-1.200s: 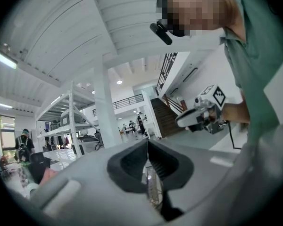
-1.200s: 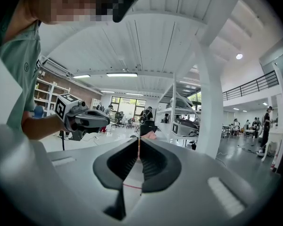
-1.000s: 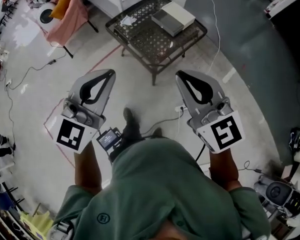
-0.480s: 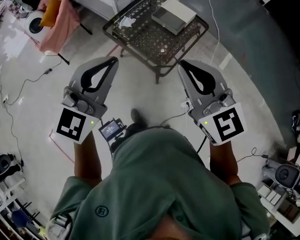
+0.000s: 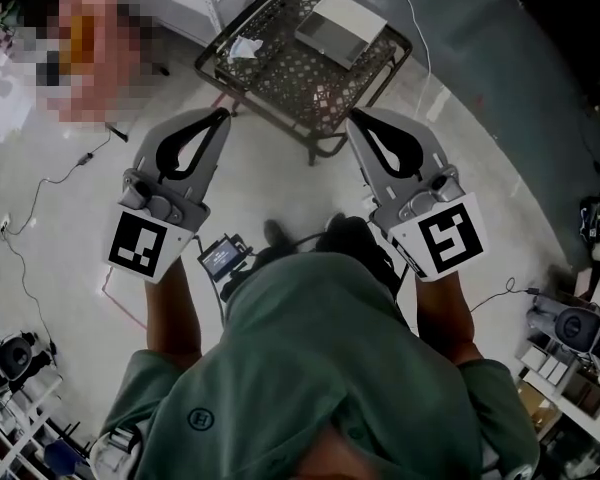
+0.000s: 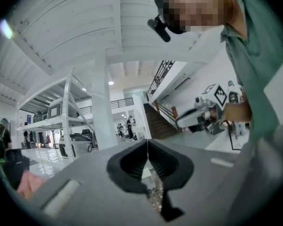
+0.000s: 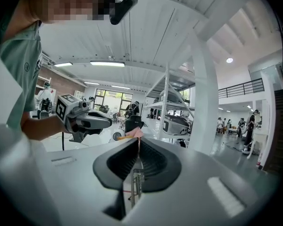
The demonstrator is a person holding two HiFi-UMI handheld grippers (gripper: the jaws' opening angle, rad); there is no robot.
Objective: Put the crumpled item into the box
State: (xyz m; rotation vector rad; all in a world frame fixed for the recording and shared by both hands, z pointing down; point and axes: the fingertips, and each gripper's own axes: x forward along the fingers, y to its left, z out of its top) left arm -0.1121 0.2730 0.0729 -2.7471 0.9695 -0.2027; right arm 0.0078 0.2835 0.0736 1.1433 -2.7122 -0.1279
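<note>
On the mesh table (image 5: 310, 93), the crumpled item (image 5: 245, 47) lies outside the box (image 5: 342, 28).

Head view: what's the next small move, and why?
Probably step in and reach the left tongs toward the crumpled item, opening them on the way. Left and right tongs are both shut, empty, and short of the table; the item lies on its left side, the box on its right.

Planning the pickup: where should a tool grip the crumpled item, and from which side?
Probably from above, pinching the bunched middle of the crumpled item. It lies low on the flat mesh table near its left edge, nearest the left tool, so a sideways approach finds little to grip.
</note>
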